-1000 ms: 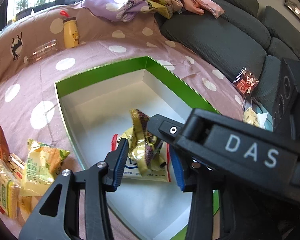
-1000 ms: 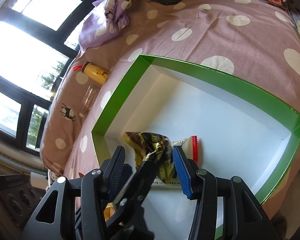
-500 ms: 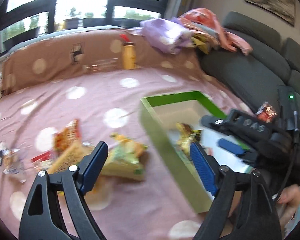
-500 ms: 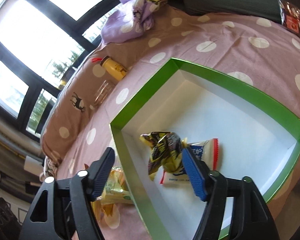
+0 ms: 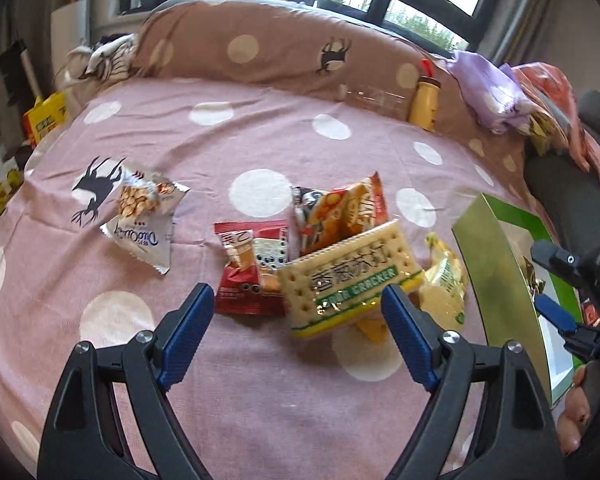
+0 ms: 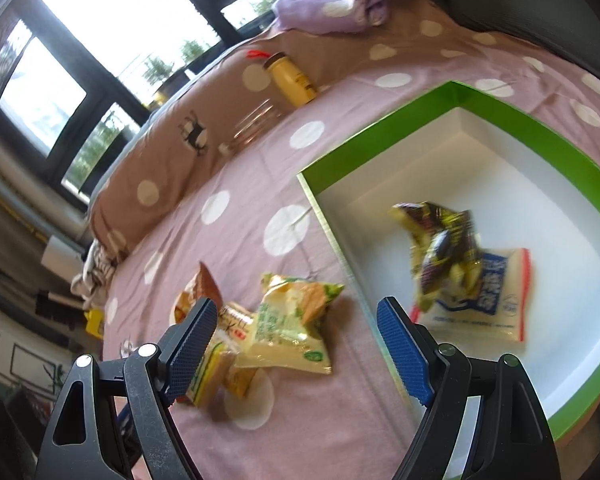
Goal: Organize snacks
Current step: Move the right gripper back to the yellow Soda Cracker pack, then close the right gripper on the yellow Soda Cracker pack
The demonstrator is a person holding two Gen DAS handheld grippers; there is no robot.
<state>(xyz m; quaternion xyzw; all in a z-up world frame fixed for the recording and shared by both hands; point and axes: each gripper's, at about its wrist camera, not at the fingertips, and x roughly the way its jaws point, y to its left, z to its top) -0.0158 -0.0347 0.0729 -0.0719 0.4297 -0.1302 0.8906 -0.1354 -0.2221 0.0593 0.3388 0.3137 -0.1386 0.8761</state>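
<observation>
A bed covered by a pink sheet [image 5: 260,360] with white dots and deer prints carries everything. On it lie a silver cracker packet [image 5: 144,216], a red packet [image 5: 246,268], an orange packet [image 5: 340,208], a soda cracker pack [image 5: 348,276], a yellow-green packet [image 6: 292,320], a green box [image 6: 520,120], a yellow bottle [image 5: 424,100] and a clear bottle [image 5: 376,96]

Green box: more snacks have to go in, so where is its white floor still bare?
The green cardboard box is bare along its far corner and right side. Only the dark yellow crinkled wrapper and the white blue-printed packet crowd the near left part.
</observation>
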